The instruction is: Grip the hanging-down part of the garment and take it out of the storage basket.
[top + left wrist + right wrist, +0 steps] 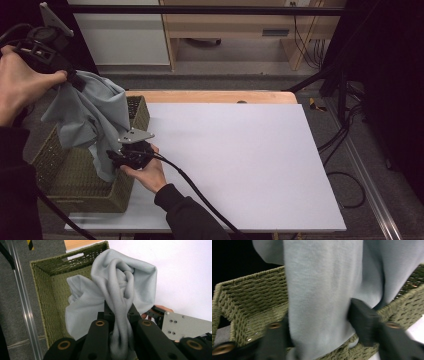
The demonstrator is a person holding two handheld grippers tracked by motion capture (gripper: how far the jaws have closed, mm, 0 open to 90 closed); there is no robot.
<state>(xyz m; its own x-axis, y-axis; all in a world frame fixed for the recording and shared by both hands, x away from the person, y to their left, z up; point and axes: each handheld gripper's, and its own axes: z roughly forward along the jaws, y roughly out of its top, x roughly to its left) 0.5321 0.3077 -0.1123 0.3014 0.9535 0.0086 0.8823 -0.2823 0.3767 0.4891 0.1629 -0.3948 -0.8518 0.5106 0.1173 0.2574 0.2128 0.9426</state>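
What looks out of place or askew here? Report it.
Nothing is spilled or damaged. The one oddity: the grey cloth hangs bunched and twisted above the woven basket, pinched by the left gripper up high and the right gripper near its lower edge, rather than lying flat.

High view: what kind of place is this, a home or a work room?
Probably a lab or recording room, not a home. A white board covers the wooden table as a plain work surface, loose cables run over the grey floor, and dark curtains close off the right side.
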